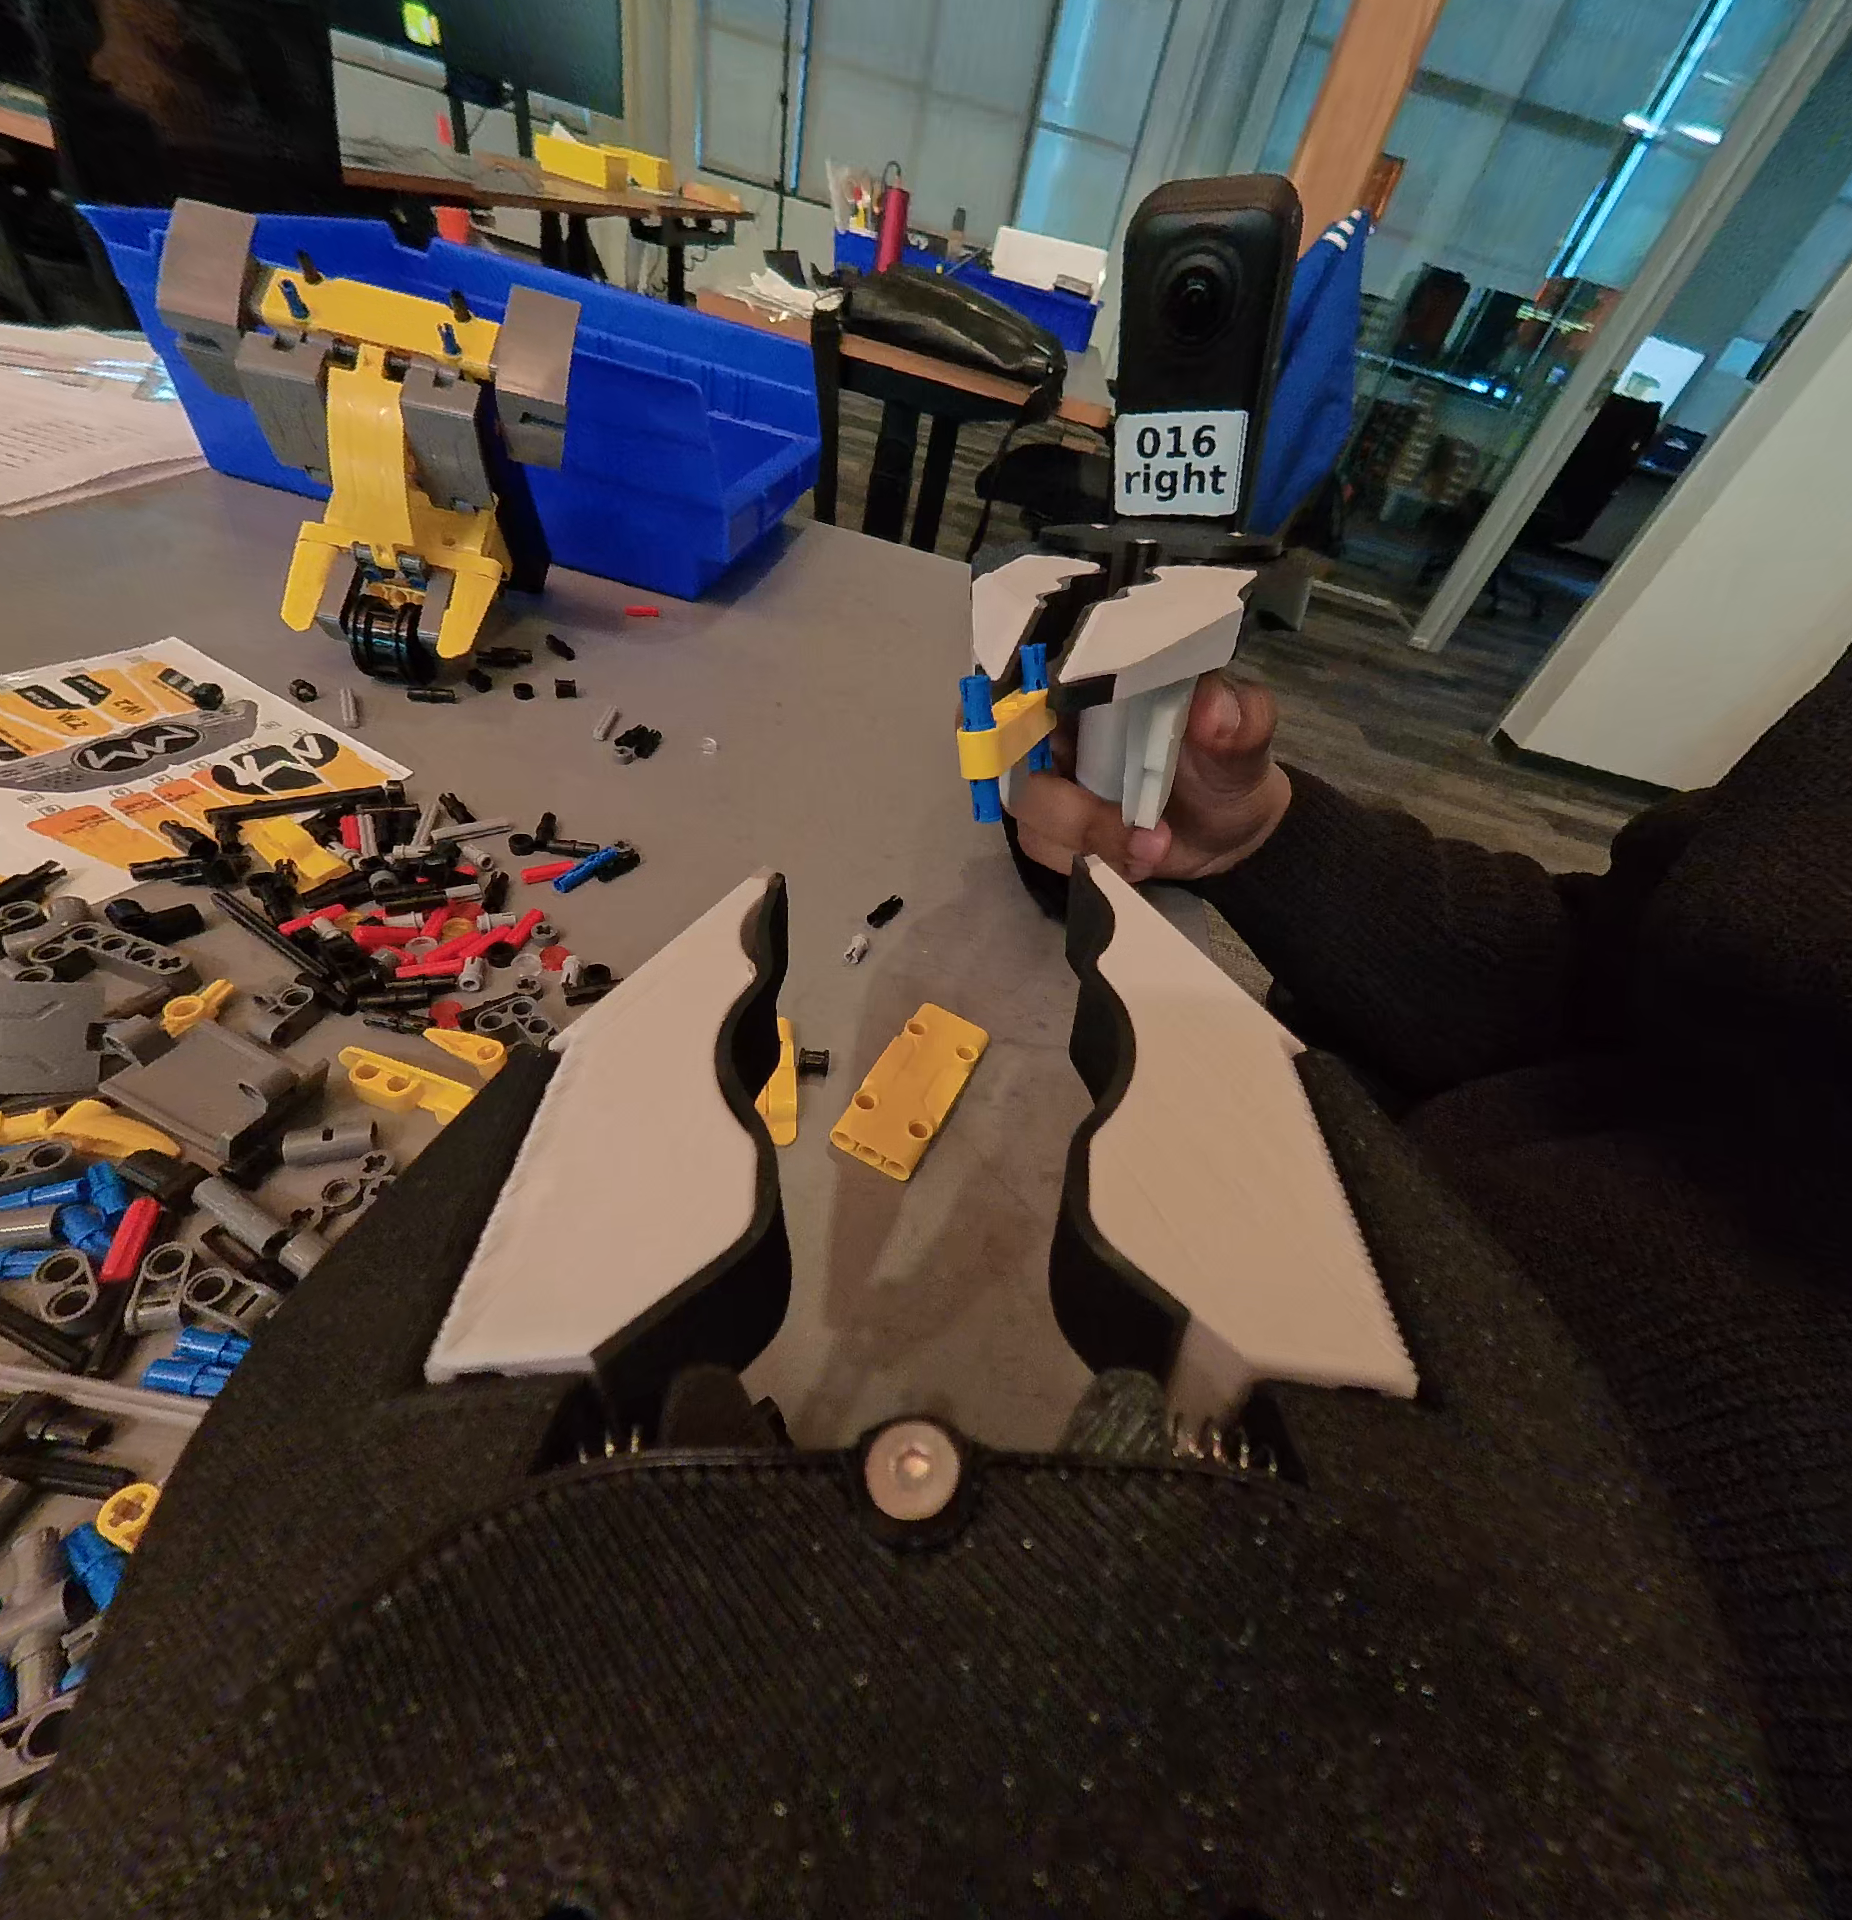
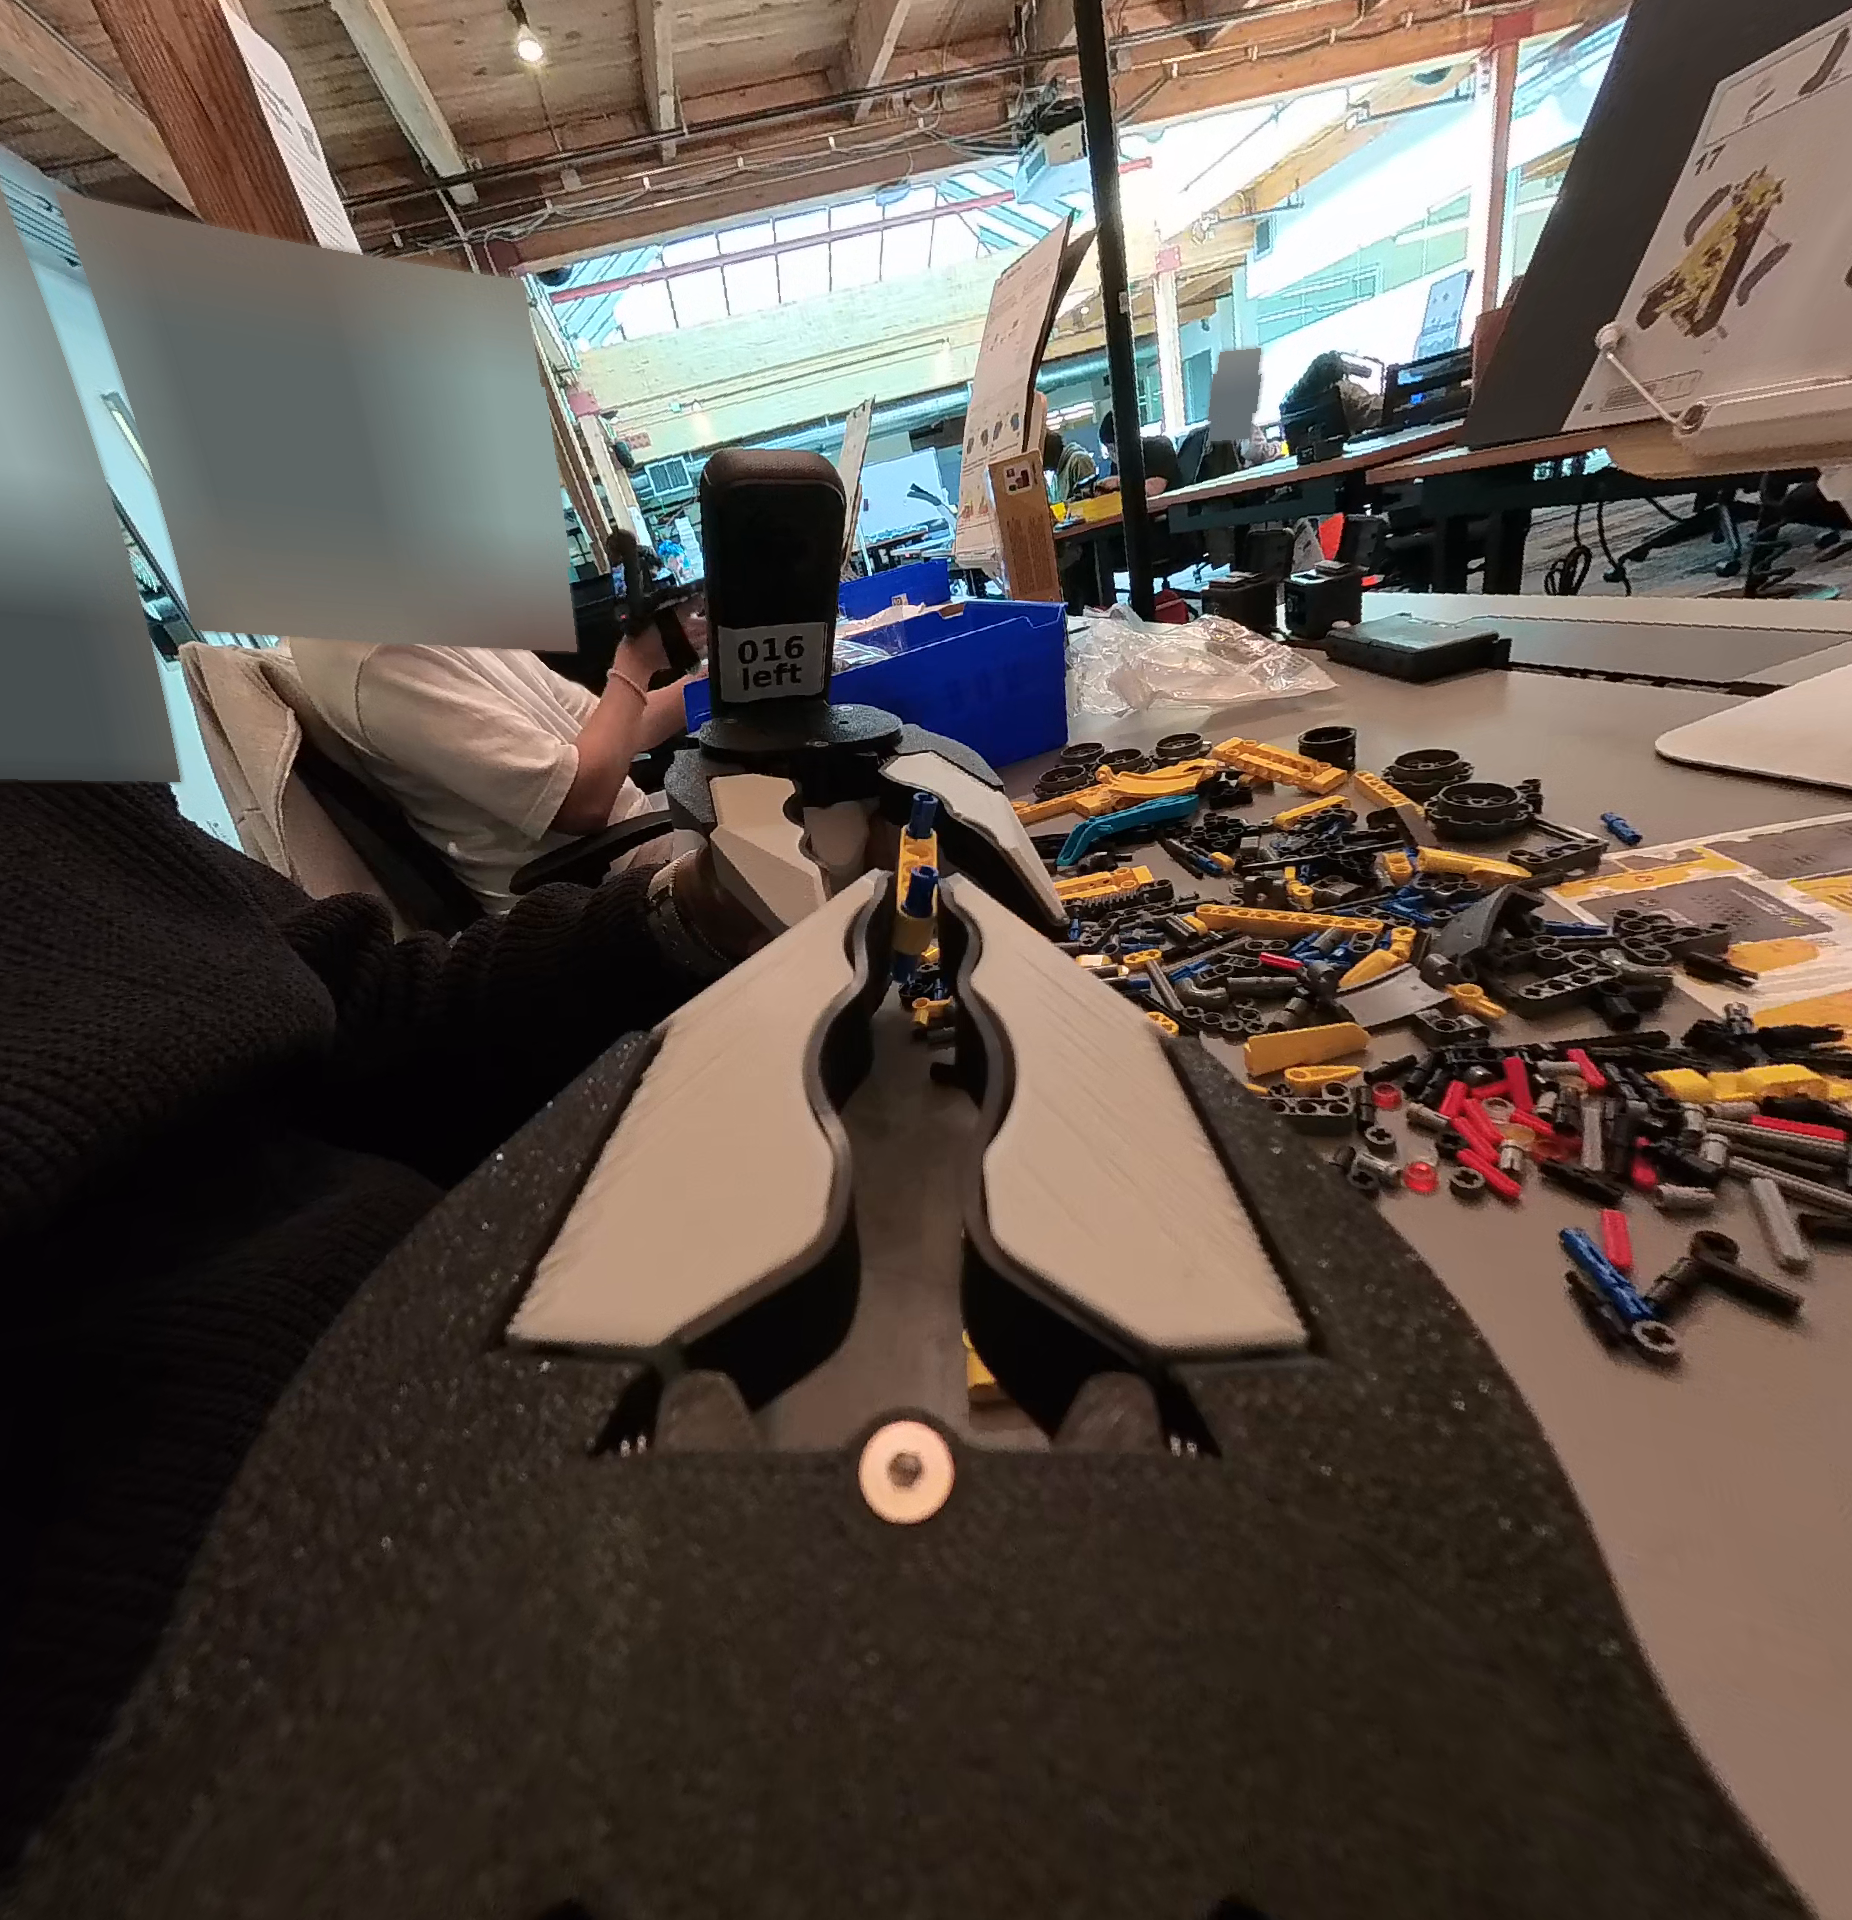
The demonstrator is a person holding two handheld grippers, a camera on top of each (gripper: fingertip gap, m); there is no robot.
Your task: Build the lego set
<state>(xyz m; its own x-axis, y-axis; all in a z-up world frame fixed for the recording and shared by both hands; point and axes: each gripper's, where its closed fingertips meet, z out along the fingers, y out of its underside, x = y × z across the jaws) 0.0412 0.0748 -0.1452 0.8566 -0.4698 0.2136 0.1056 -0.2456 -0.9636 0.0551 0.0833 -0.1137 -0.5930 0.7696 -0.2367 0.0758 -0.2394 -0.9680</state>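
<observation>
Right gripper (image 2: pixel 914 914) clamped on yellow beam with blue pins (image 1: pixel 995 727), held above grey table (image 1: pixel 818 665), left gripper (image 1: pixel 927 894) jaws spread, empty, yellow panel (image 1: pixel 909 1091) beneath, loose parts pile (image 1: pixel 278 987), partly built yellow model (image 1: pixel 382 436) against blue bin (image 1: pixel 673 436)

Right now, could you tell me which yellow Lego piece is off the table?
The small yellow connector with blue pins, clamped in the right gripper; the yellow flat panel lies on the table.

From here the right gripper (image 2: pixel 914 894) covers the inner end of the small yellow-and-blue piece (image 2: pixel 914 902), so how far it reaches between the fingers is unclear. The loose parts pile (image 1: pixel 122 1143) runs off the left edge, the left gripper's body hiding its near side. The blue bin (image 1: pixel 631 436) hides behind the yellow model (image 1: pixel 382 447).
</observation>
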